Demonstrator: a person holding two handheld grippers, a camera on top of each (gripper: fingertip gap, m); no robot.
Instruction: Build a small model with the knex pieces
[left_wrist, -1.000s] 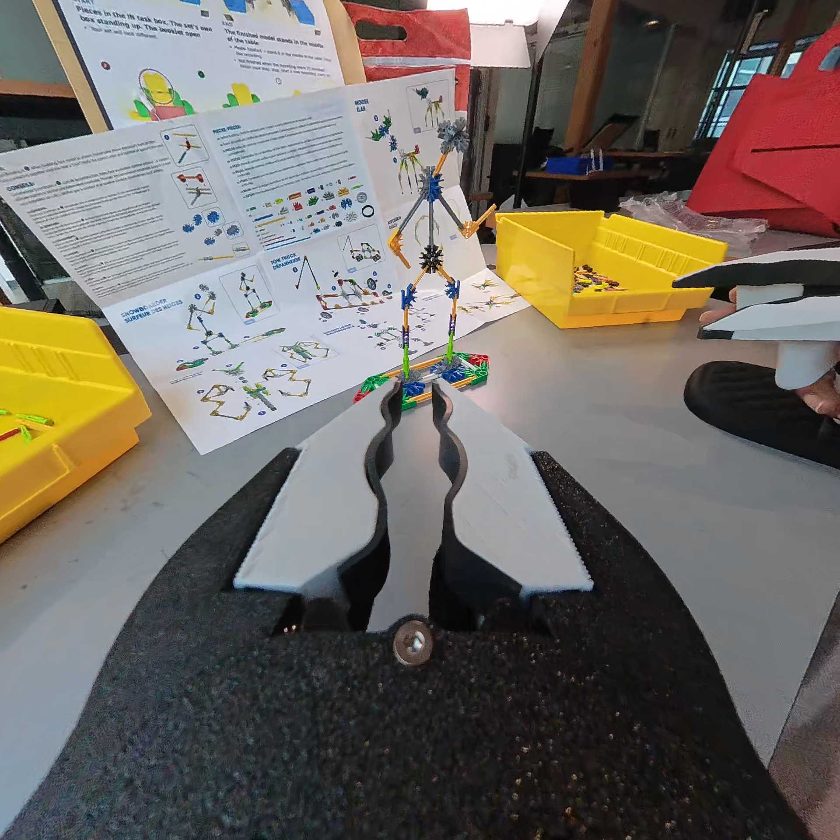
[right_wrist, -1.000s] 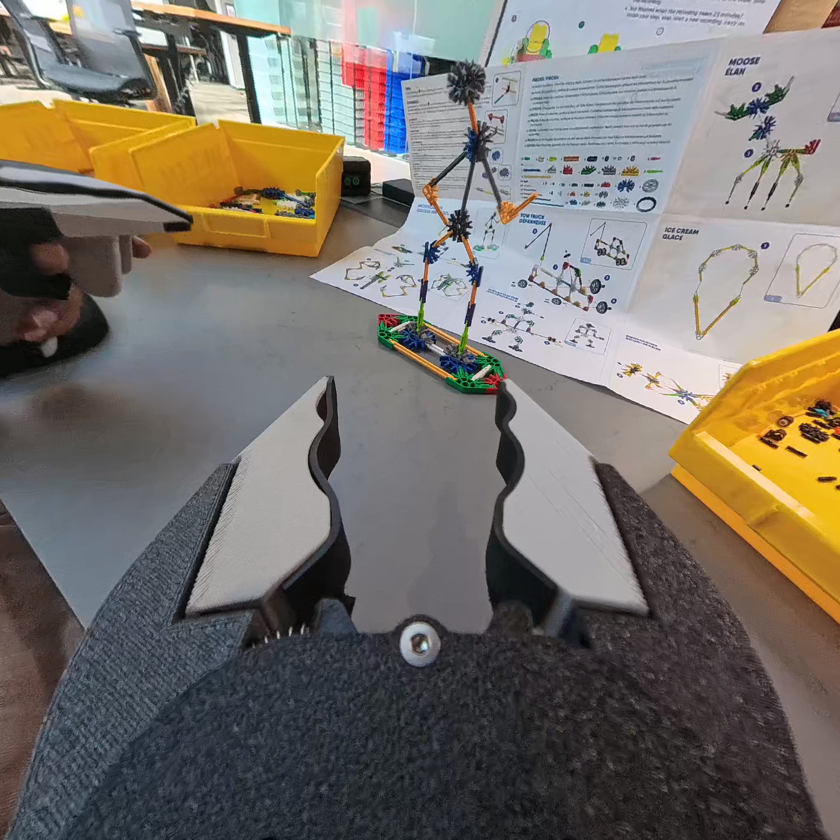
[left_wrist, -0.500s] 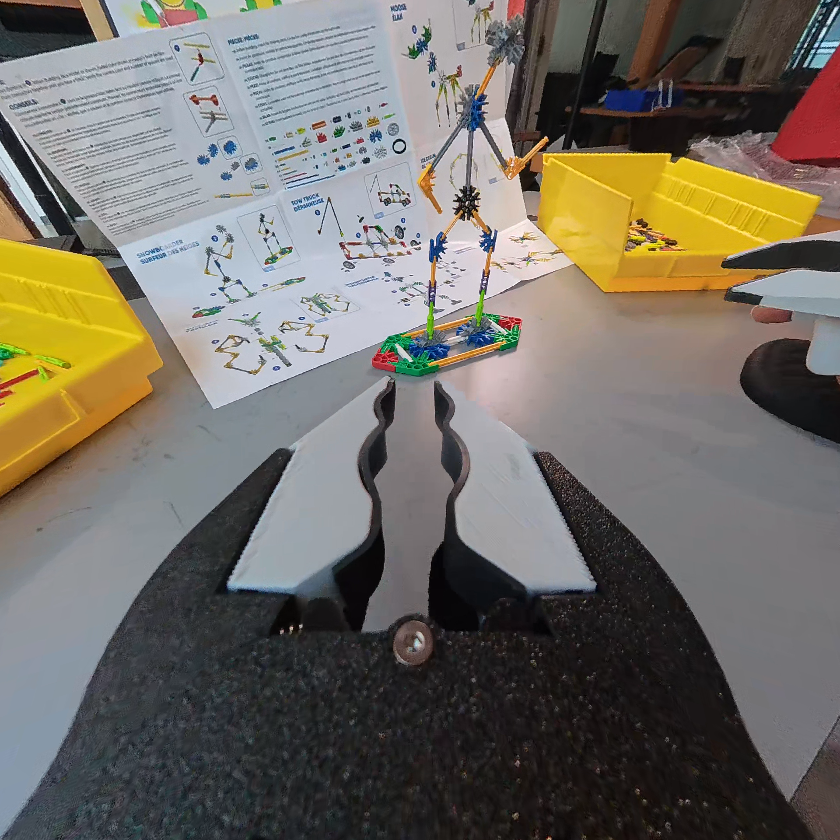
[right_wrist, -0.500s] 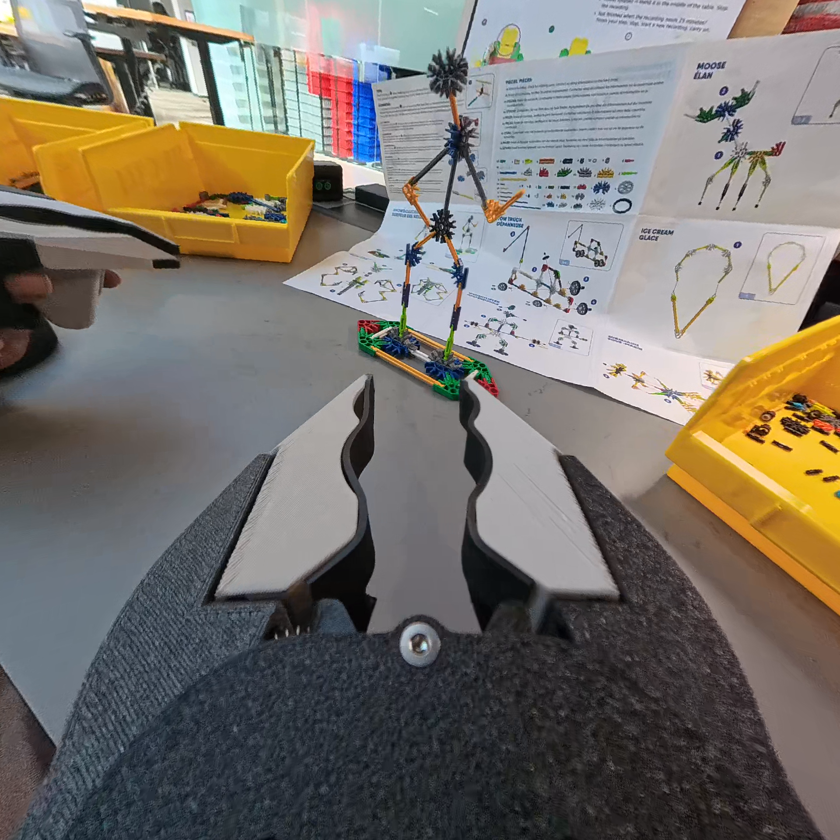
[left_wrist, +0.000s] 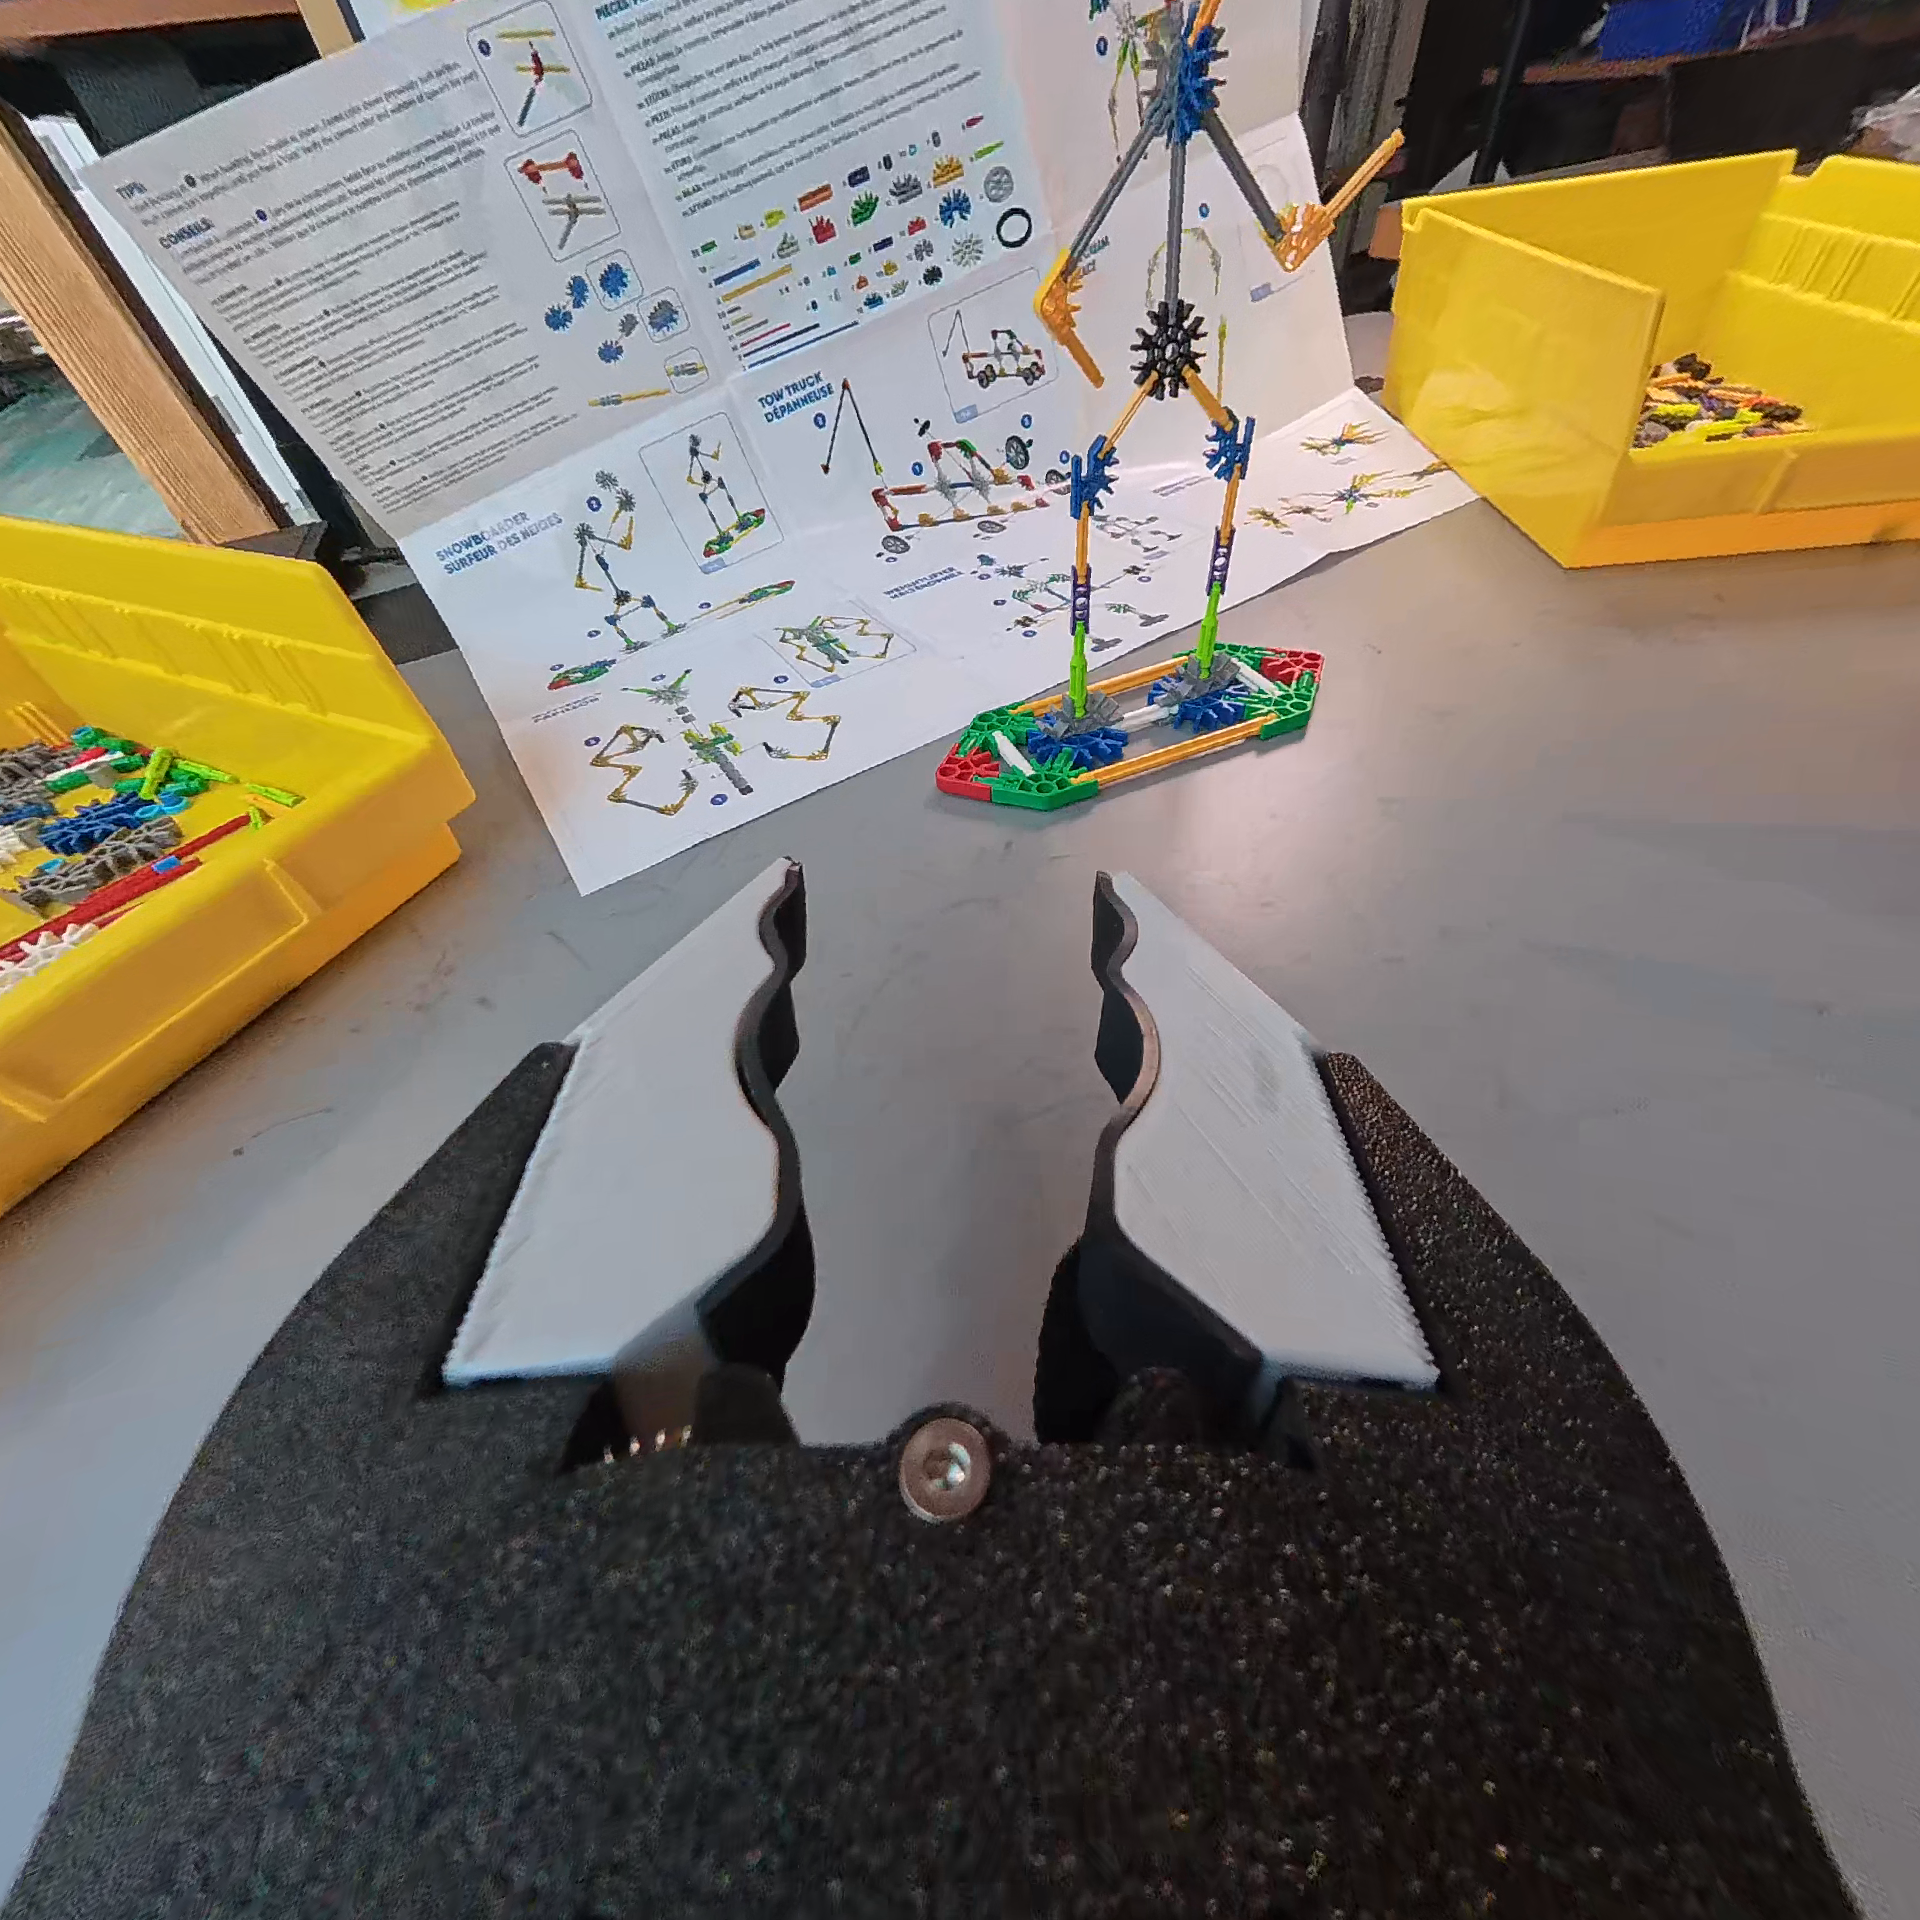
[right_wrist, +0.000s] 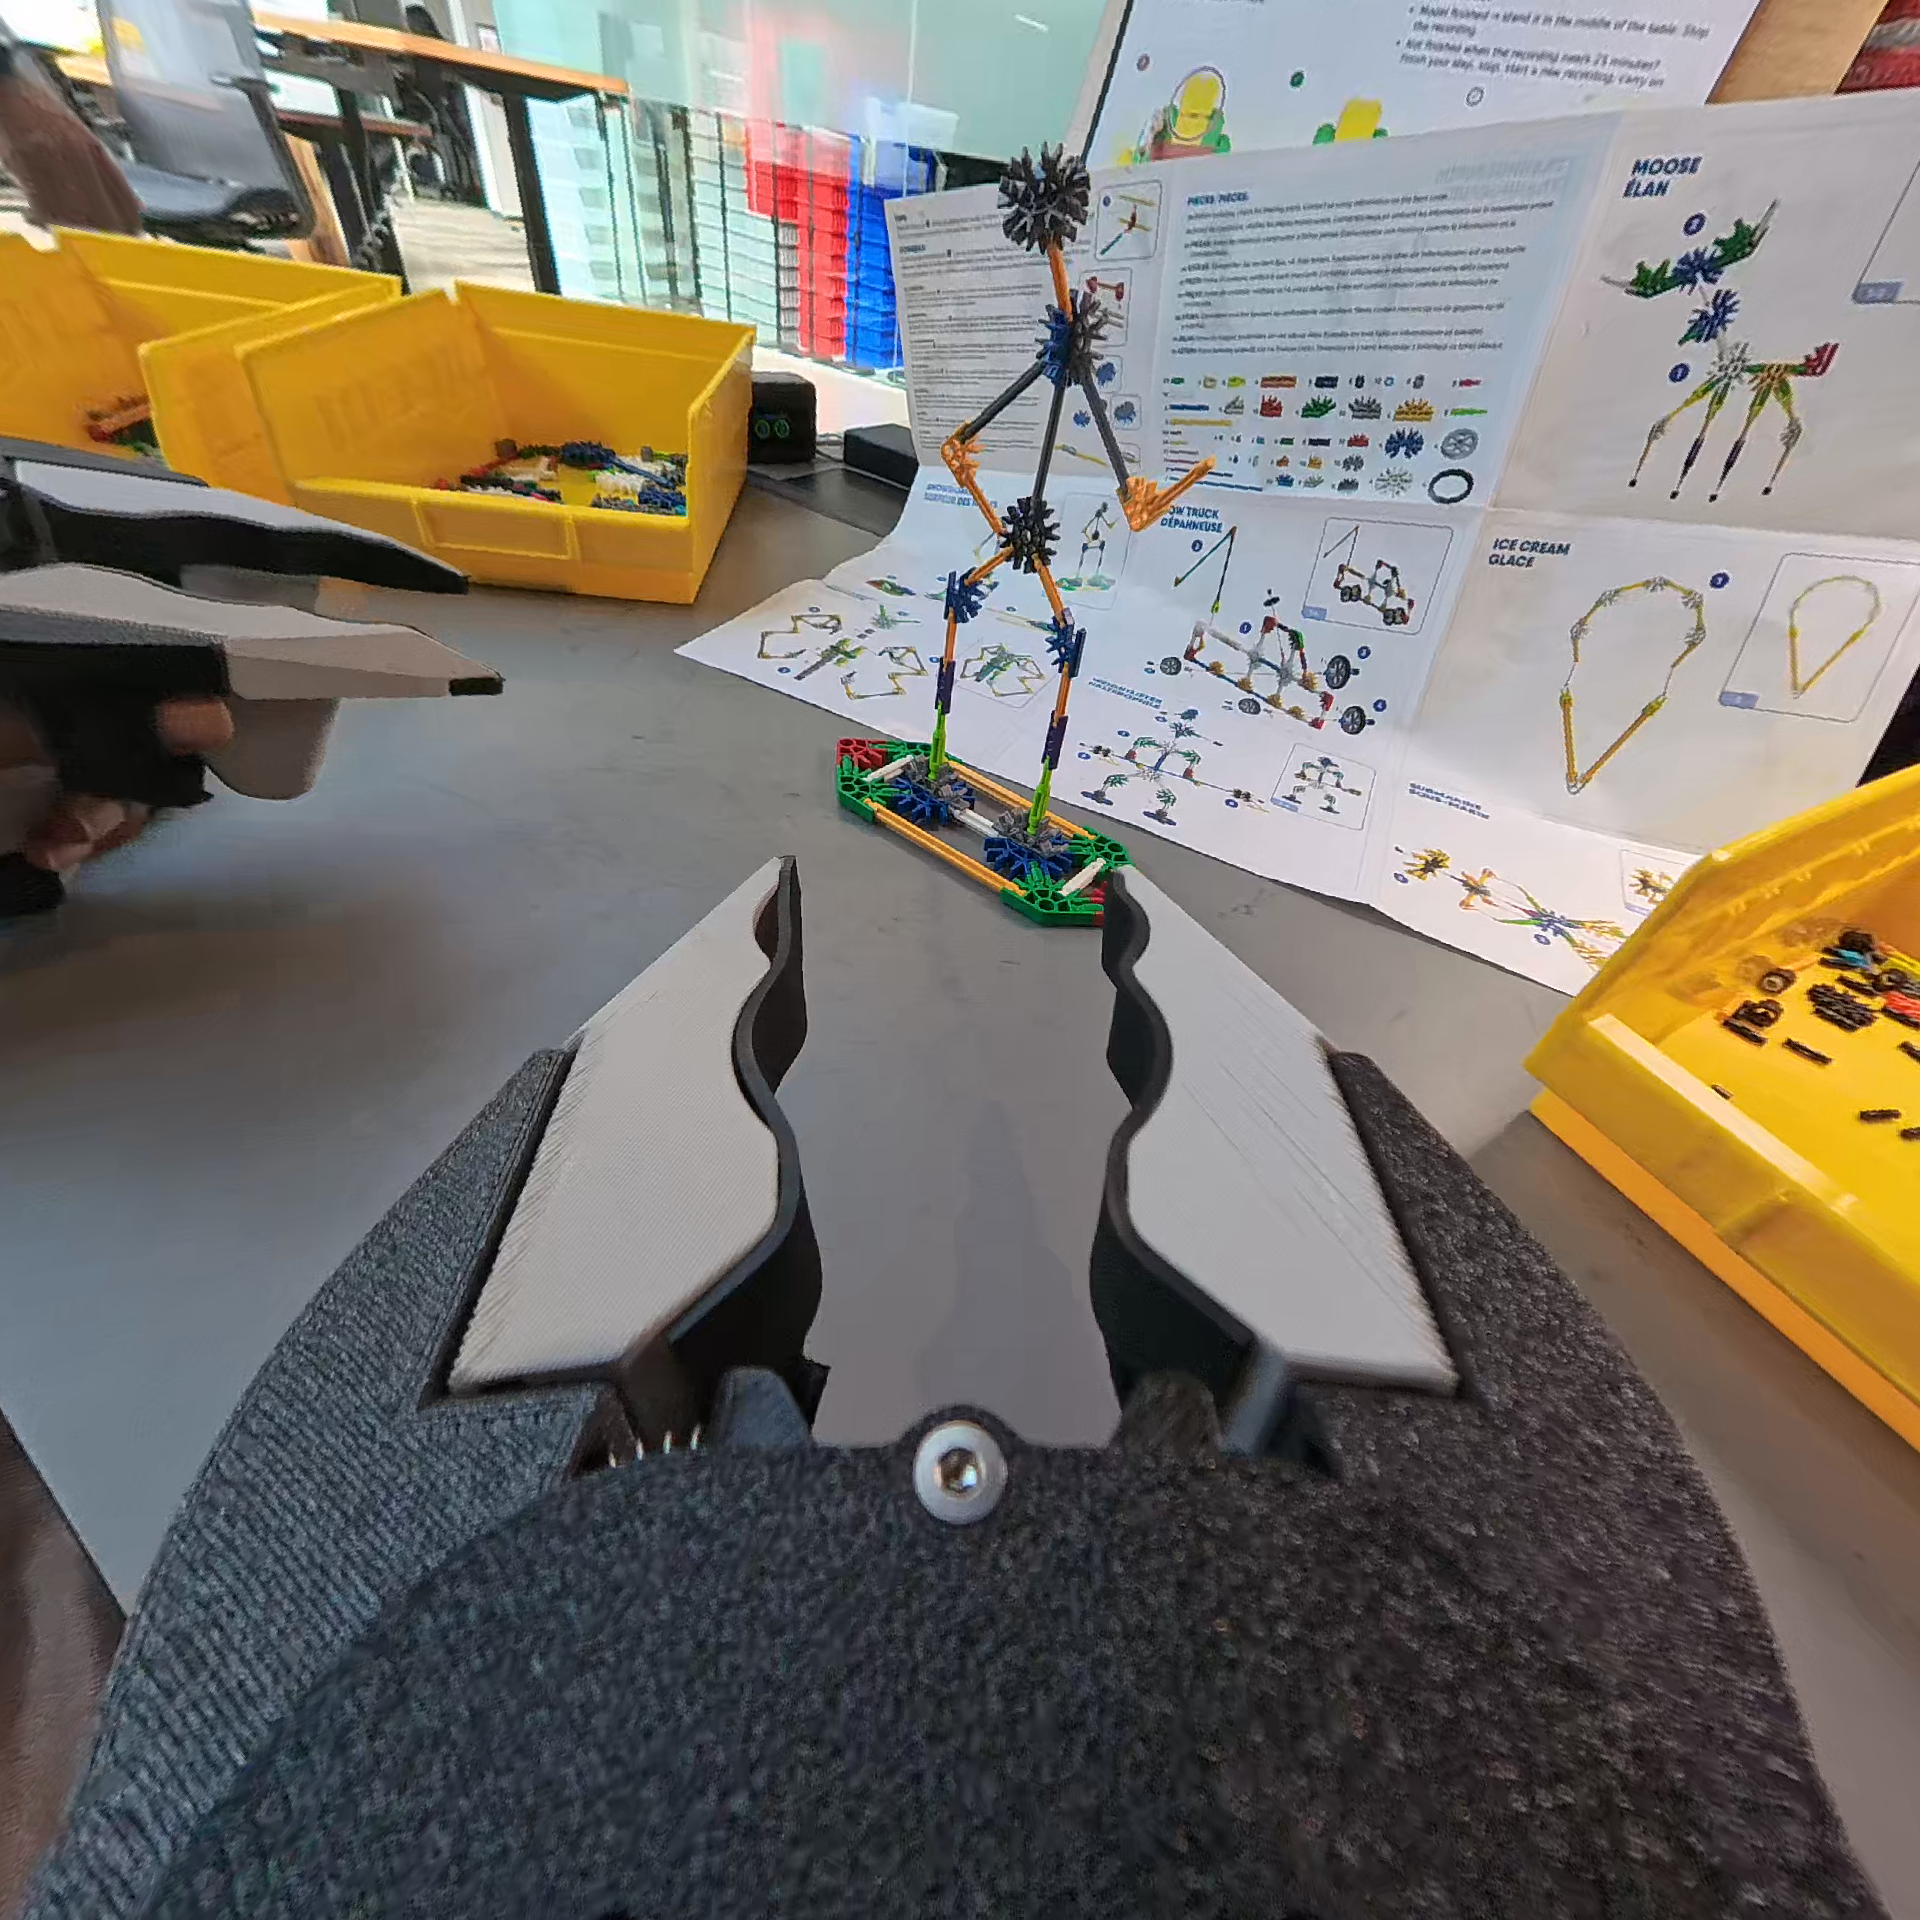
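A stick-figure model (left_wrist: 1164, 343) built of coloured rods and connectors stands upright on a green, red and yellow board base (left_wrist: 1132, 727) on the grey table (left_wrist: 1558, 1039). My left gripper (left_wrist: 948, 875) is open and empty, a short way in front of the base and to its left. In the right wrist view the model (right_wrist: 1029, 530) stands just beyond my right gripper (right_wrist: 951, 871), which is open and empty; its right fingertip (right_wrist: 1122, 894) is close to the near end of the base (right_wrist: 977, 821). The left gripper (right_wrist: 473, 629) shows at the left, held by a hand.
A folded instruction sheet (left_wrist: 727, 416) leans behind the model, also in the right wrist view (right_wrist: 1455, 623). Yellow bins with loose parts stand at the left (left_wrist: 260, 904) and the right (left_wrist: 1507, 343); in the right wrist view they are at the left (right_wrist: 364, 416) and the right (right_wrist: 1662, 1091). Left tips and right tips are each some 15 centimeters from the stick-figure model (left_wrist: 1164, 343). Left tips and right tips are each some 20 centimeters from the base (right_wrist: 977, 821). My left wrist view (left_wrist: 1135, 718) looks at it from another angle.
My left gripper has opened from nearly shut and drawn back from the model's base. My right gripper narrowed, then opened again, and is closer to the base.
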